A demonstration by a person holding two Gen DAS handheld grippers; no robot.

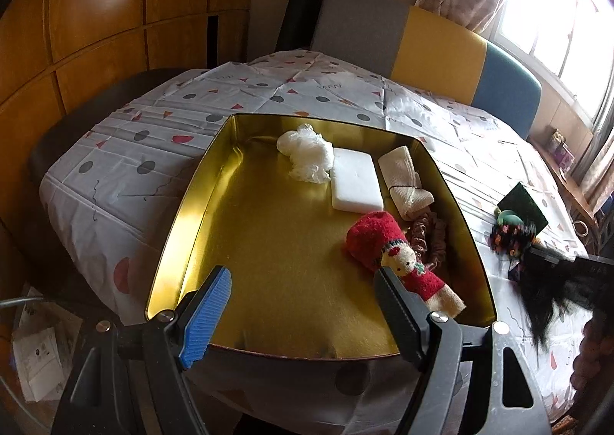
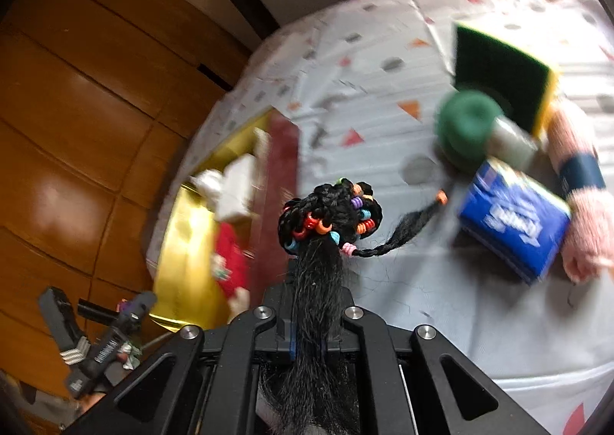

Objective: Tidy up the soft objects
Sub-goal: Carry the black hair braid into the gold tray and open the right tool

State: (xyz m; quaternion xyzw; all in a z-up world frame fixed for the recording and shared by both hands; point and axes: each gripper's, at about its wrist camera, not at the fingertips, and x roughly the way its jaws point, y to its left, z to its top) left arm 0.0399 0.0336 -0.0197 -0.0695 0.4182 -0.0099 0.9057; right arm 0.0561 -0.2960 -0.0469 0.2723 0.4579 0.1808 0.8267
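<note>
Right tool (image 2: 309, 320) clenched on beaded hairpiece (image 2: 330, 216); gold tin (image 2: 180, 243) lay lower left; left tool (image 1: 303, 289) released.

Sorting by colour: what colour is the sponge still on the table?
Dark green on yellow sponge, clearest in the right wrist view.

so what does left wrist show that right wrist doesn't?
Left wrist only: the open left tongs, the white mesh puff, the cream rolled cloth and the scrunchie in the tin.
Right wrist only: the right tongs shut on the beaded hair piece, the blue packet and the pink knit item.
Both: the gold tin, the red sock, the green sponge.
</note>
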